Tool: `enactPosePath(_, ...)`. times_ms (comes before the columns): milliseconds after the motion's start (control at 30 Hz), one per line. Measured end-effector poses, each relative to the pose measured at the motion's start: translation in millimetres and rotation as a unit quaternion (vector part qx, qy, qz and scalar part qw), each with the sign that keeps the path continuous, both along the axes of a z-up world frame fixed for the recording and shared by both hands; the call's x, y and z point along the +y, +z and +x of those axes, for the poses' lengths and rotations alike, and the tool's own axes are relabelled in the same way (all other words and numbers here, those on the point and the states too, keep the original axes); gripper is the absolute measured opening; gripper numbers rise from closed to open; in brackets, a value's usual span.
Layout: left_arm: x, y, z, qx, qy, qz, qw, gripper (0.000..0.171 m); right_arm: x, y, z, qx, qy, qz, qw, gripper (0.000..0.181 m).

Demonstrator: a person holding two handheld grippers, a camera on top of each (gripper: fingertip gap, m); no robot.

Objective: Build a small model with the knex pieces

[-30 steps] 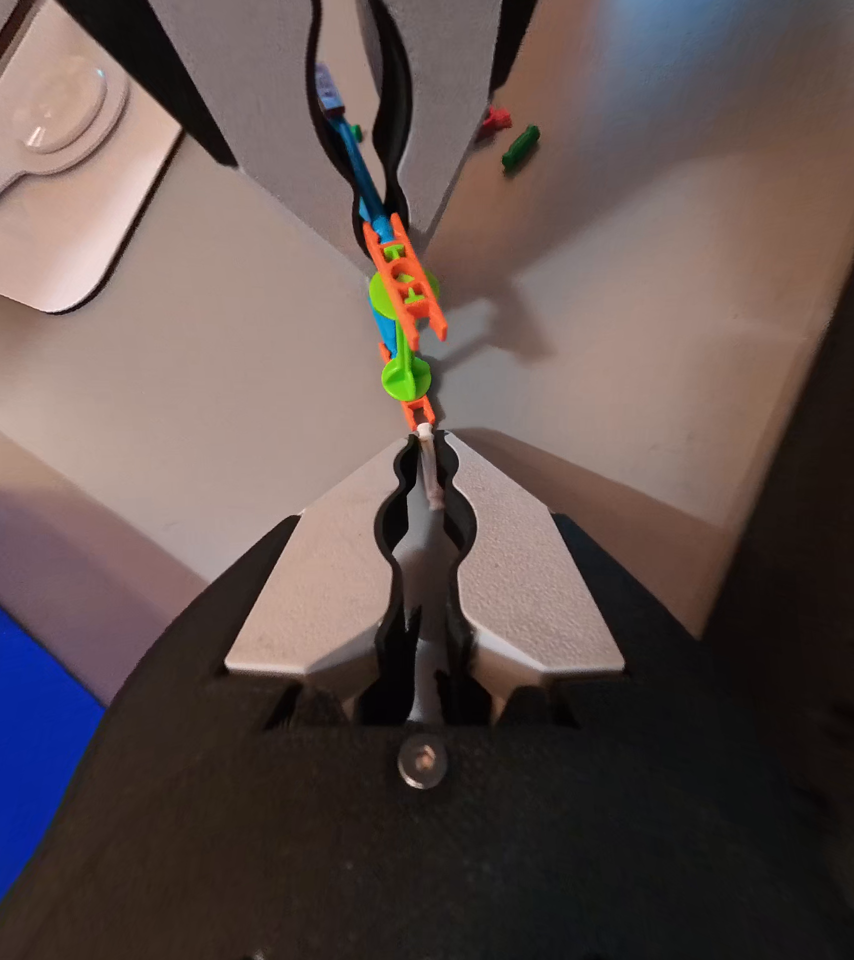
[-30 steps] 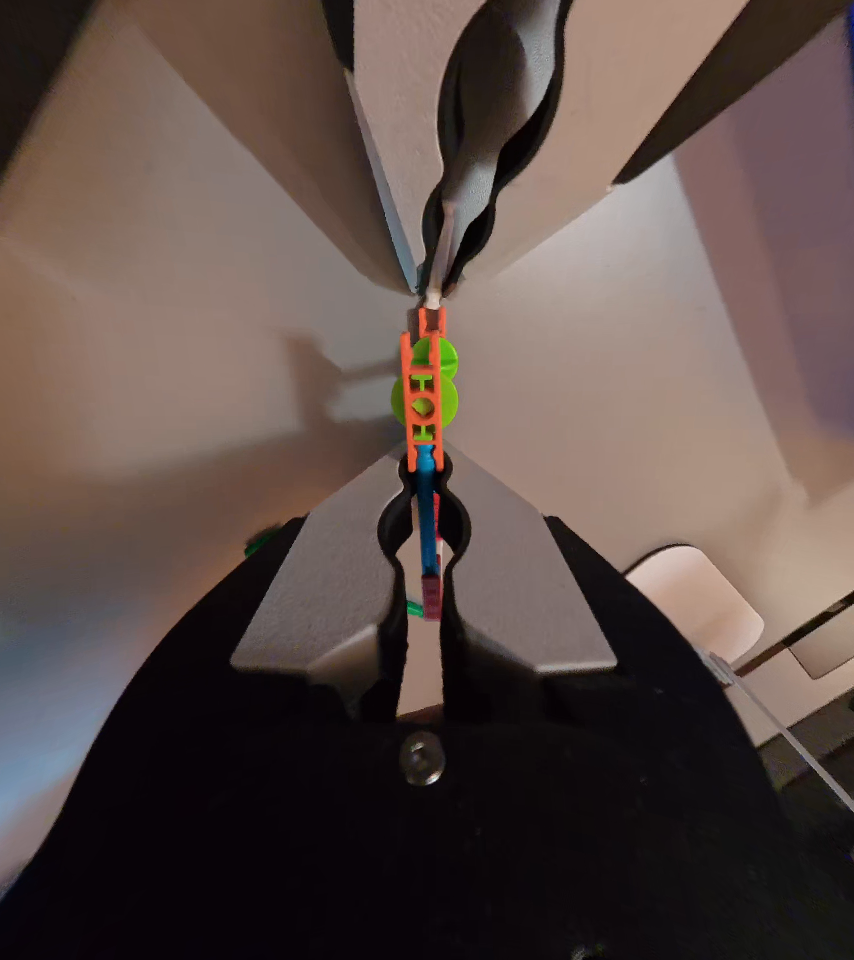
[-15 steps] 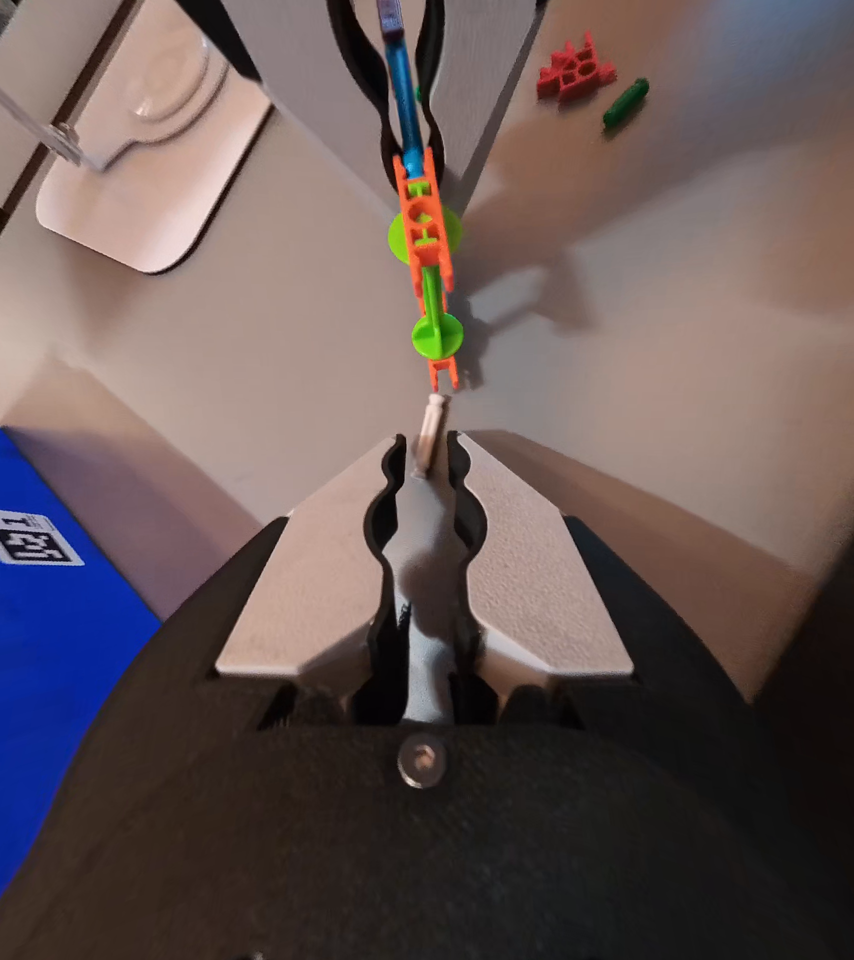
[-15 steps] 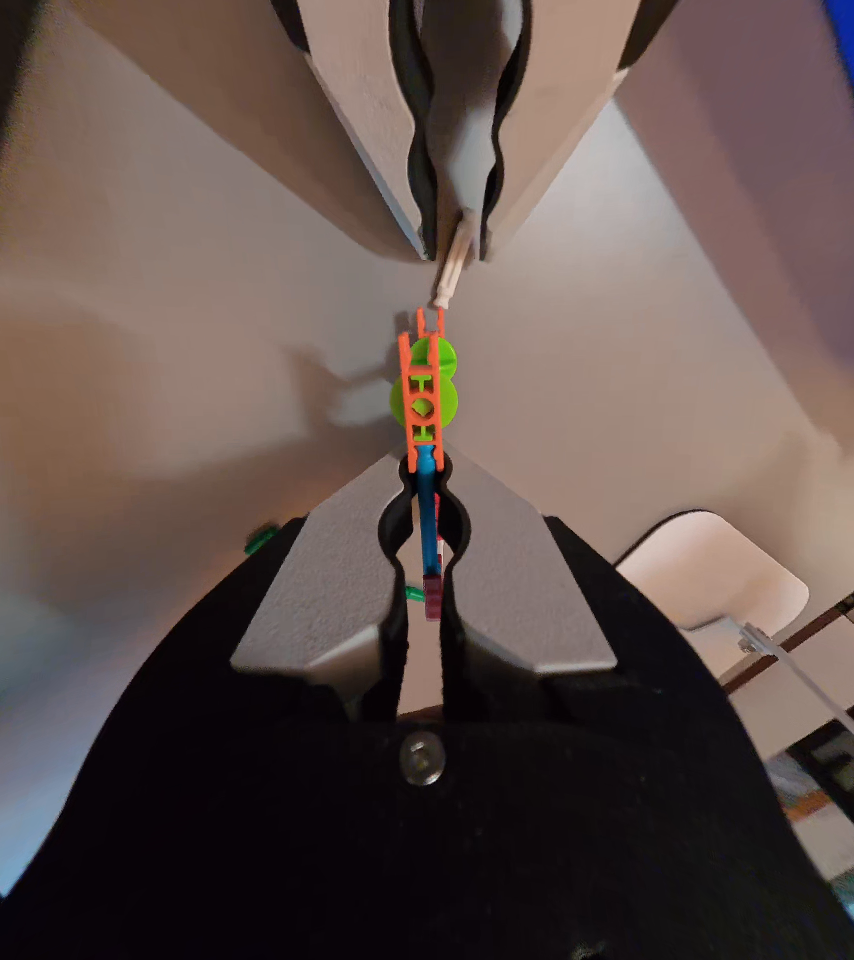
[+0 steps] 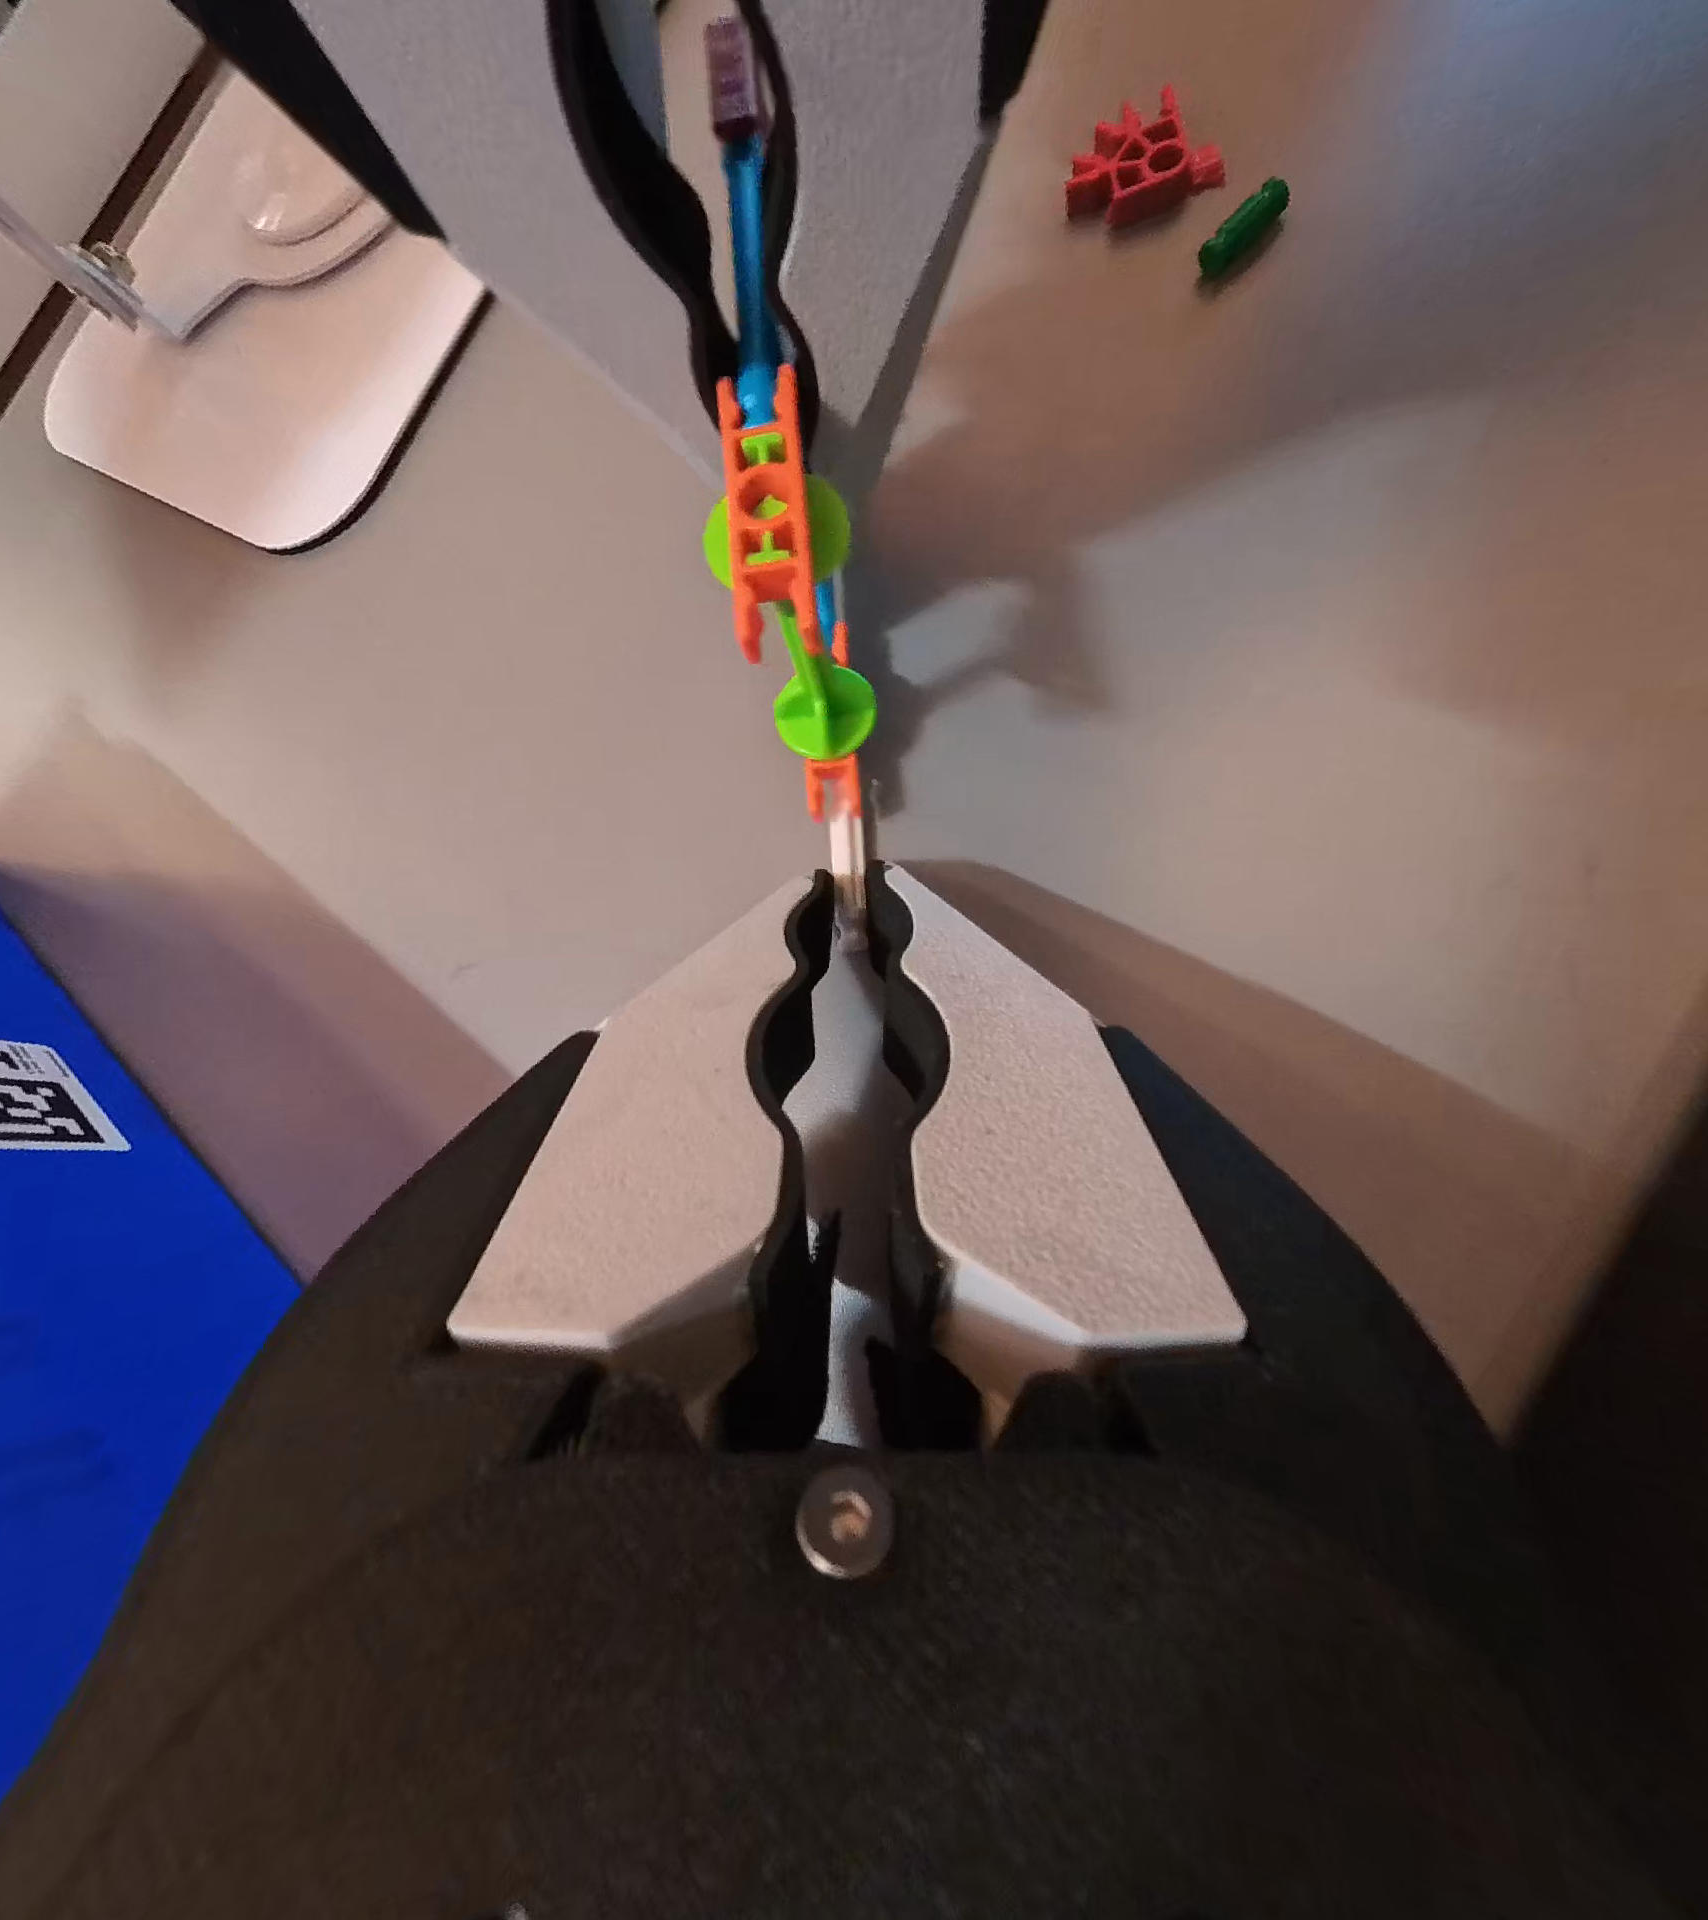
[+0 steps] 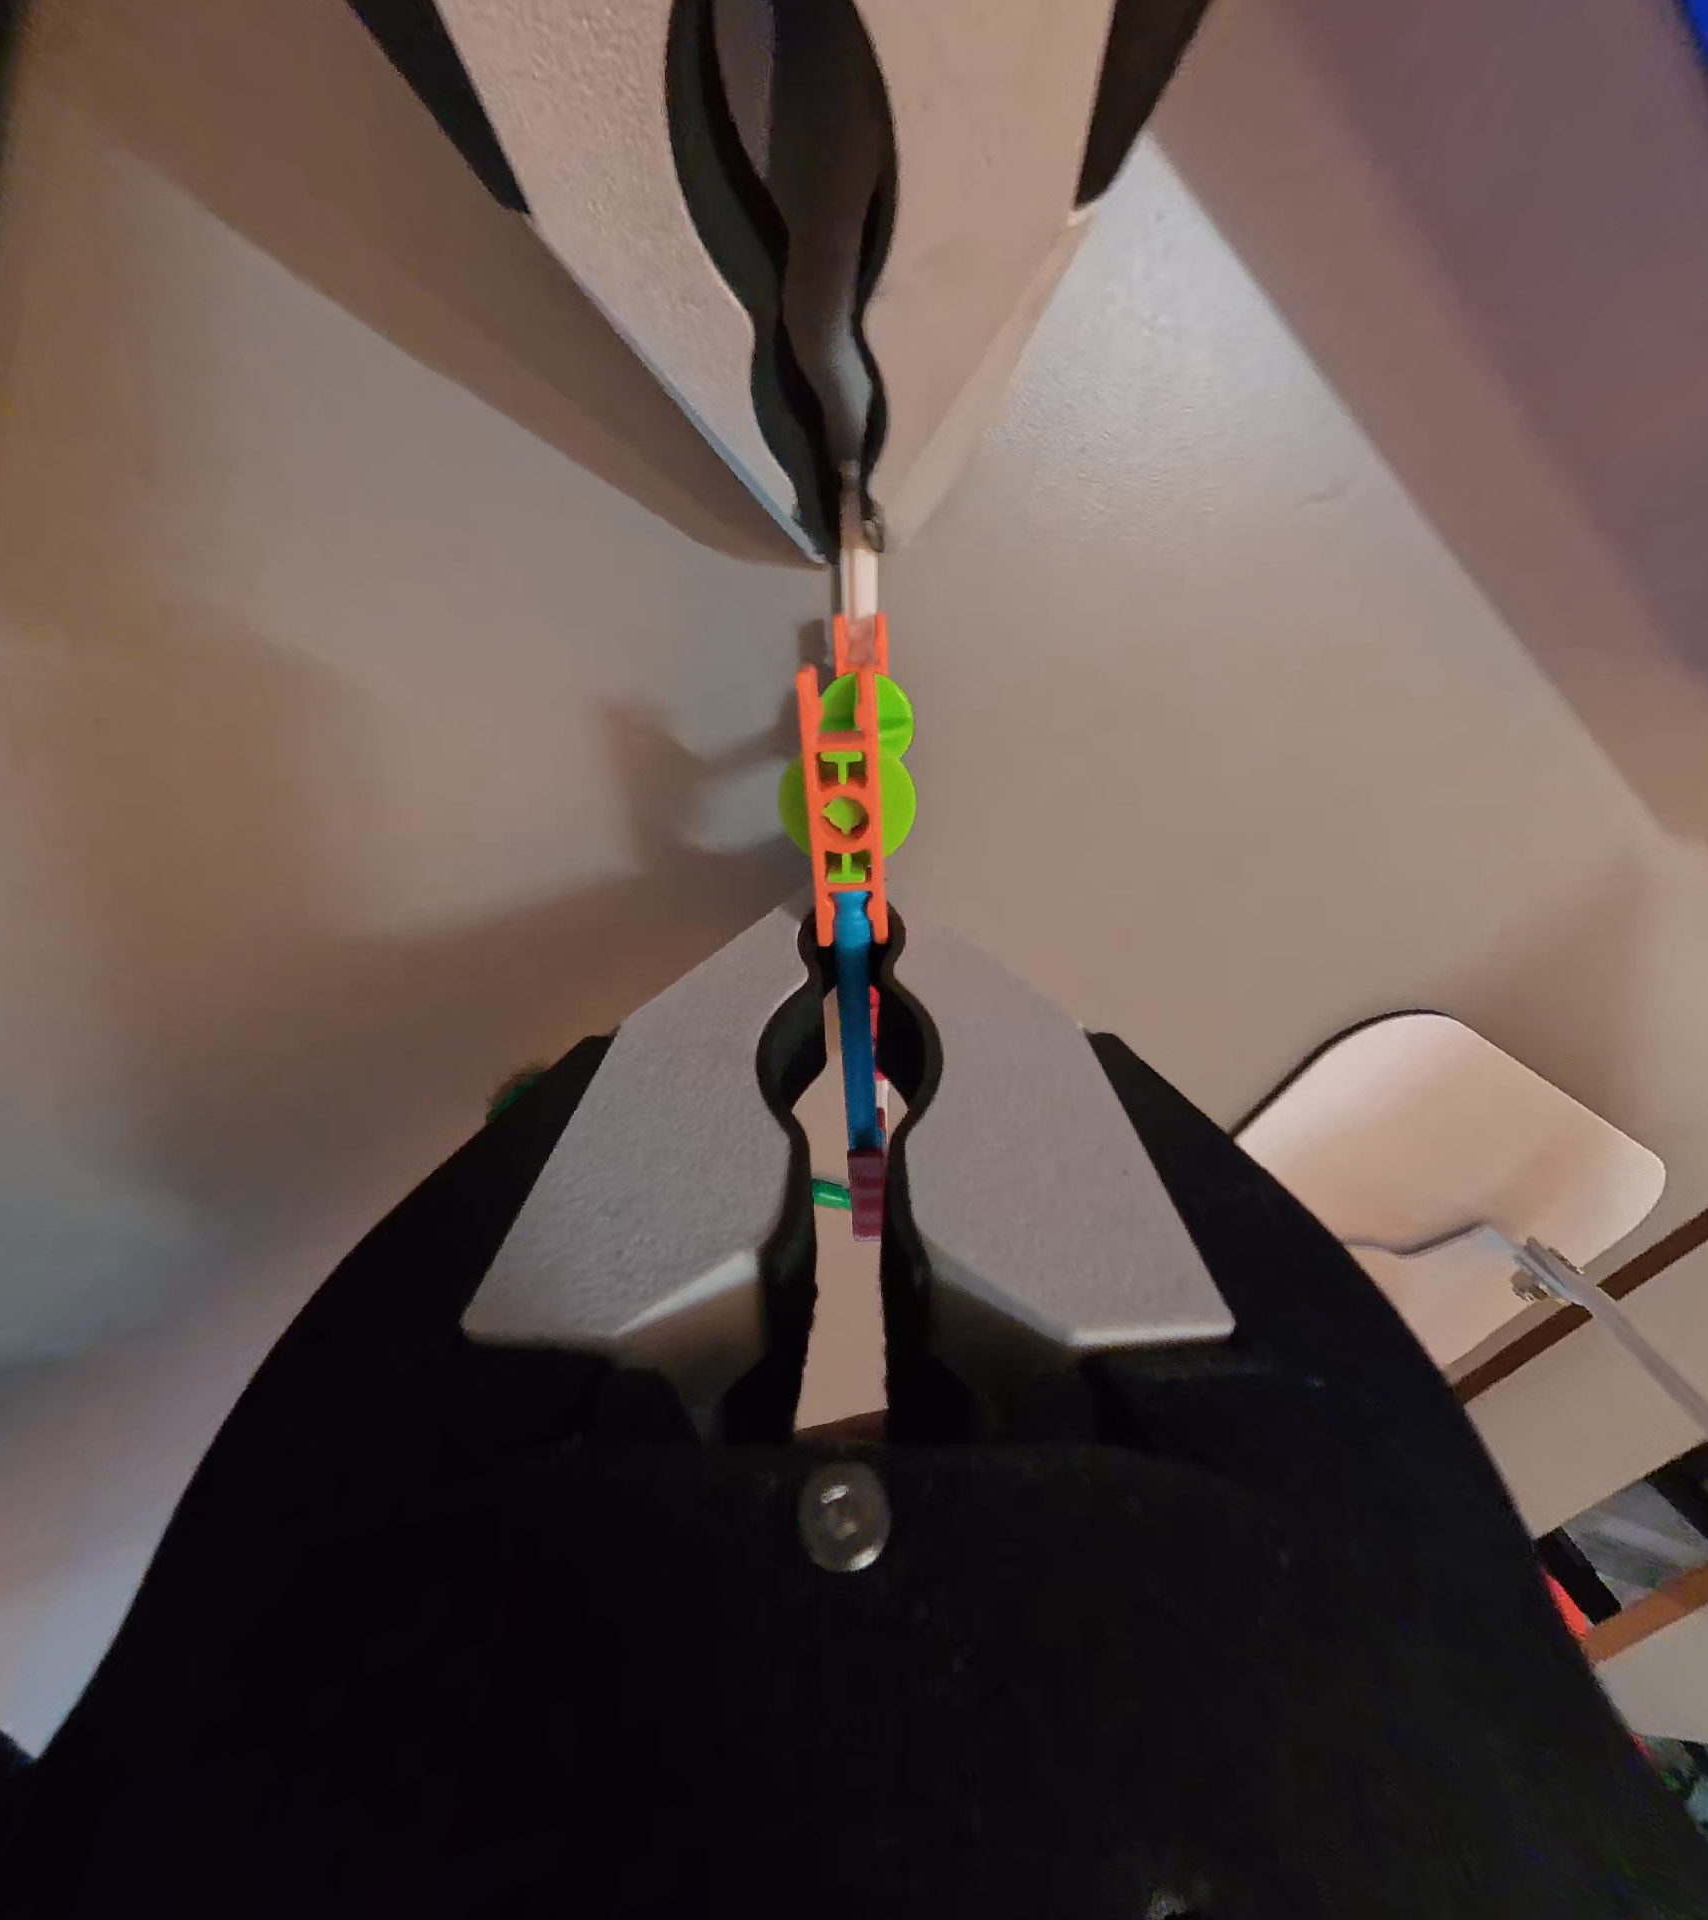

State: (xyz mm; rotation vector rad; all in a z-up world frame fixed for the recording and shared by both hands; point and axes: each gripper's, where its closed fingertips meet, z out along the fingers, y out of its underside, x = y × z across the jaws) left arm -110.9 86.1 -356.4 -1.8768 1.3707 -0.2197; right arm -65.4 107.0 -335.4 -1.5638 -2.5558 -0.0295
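Two hand-held grippers meet over a pale desk (image 6: 310, 675)

The right hand-held gripper (image 6: 855, 940) clamps a blue plastic rod (image 6: 858, 1049) of an orange-and-green toy assembly (image 6: 845, 790). Opposite, the left hand-held gripper (image 6: 855, 535) pinches a thin white rod (image 6: 855, 577), whose tip sits in the assembly's orange end clip (image 6: 860, 644).

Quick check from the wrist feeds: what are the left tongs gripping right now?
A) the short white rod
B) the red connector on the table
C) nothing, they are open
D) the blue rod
A: the left tongs are pinched on the short white rod, whose far end meets the orange clip; the right tongs grip the blue rod.
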Motion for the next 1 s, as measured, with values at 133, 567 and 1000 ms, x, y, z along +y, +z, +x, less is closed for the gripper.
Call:
enactPosePath(133, 0, 0, 0, -0.001, 0.000, -0.001, 1.000, 0.004, 1, -1, 1, -0.007, 0.000, -0.009, 1.000, 0.000)
enactPosePath(567, 11, 13, 2, -0.026, 0.017, 0.031, 0.999, 0.005, 1, -4, 0, -0.019, 0.003, -0.018, 1.000, 0.000)
enactPosePath(1000, 13, 8, 10, -0.024, 0.005, 0.033, 0.999, 0.000, 1, -5, -2, -0.017, 0.001, -0.032, 0.999, 0.000)
